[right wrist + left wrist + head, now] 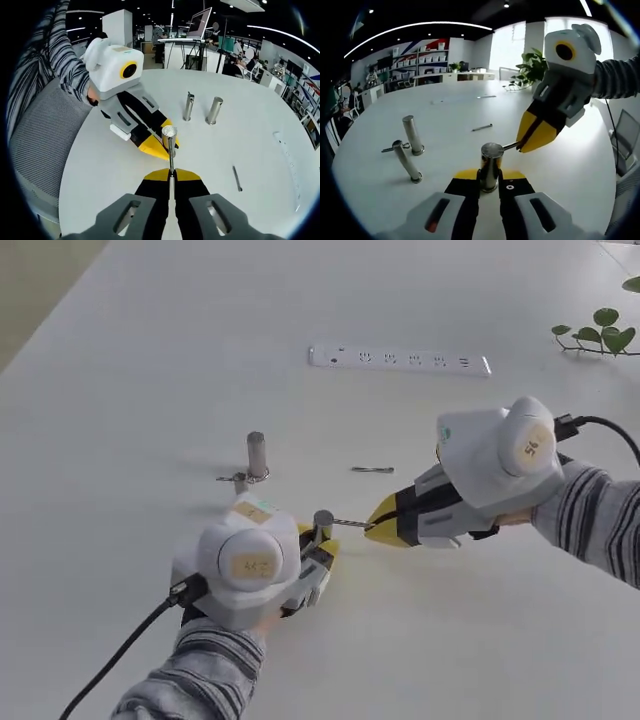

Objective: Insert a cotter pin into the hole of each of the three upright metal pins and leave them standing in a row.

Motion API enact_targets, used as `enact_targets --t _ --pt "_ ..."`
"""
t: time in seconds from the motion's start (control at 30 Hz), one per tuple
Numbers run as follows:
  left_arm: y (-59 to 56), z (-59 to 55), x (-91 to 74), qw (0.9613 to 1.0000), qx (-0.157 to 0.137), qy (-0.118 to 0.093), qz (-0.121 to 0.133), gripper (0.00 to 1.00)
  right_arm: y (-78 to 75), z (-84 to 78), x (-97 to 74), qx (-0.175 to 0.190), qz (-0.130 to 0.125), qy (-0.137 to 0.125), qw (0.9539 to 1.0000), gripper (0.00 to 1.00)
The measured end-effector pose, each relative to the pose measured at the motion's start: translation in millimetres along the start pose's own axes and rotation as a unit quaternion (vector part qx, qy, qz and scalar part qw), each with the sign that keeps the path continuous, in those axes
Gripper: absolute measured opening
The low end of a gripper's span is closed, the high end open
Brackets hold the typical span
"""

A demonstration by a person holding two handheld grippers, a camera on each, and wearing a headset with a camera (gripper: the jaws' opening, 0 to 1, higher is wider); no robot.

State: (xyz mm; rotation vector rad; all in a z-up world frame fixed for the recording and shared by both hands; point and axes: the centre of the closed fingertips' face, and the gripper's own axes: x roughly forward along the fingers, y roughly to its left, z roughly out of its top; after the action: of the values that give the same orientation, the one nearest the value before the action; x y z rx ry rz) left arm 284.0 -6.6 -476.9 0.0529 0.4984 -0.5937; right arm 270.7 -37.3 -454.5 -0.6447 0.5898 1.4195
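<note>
So, cotter tip right up against the pin, middle of the head view

On the big white table (200, 320), the left gripper (322, 546) has its yellow-tipped jaws clamped on the lower part of the upright grey metal pin (323, 523). The right gripper (378, 526), just right of it in the frame, is pinched shut on the thin silver cotter pin (350, 523). The cotter lies flat, crosswise to the pin, tip just under the pin's top. Can't tell if it's in the hole, but I'd push straight left.

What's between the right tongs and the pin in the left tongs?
A cotter pin, held by the right tongs, reaching the pin; head view.
</note>
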Motion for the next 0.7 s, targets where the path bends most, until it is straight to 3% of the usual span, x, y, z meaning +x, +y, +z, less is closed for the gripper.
enact_targets --t 0.5,0.6,0.7 --pt "0.0 -1.2 0.9 0.9998 0.018 0.001 -0.010 0.10 -1.6 1.7 2.2 -0.027 0.006 0.016 0.9995 0.00" --pt "-0.3 -1.2 0.7 0.9997 0.020 0.002 -0.013 0.10 2.1 8.6 1.7 -0.027 0.015 0.002 0.9995 0.00" --pt "-0.7 -1.3 0.7 0.9996 0.025 0.002 -0.015 0.10 1.1 9.1 4.5 -0.029 0.014 0.007 0.9994 0.00"
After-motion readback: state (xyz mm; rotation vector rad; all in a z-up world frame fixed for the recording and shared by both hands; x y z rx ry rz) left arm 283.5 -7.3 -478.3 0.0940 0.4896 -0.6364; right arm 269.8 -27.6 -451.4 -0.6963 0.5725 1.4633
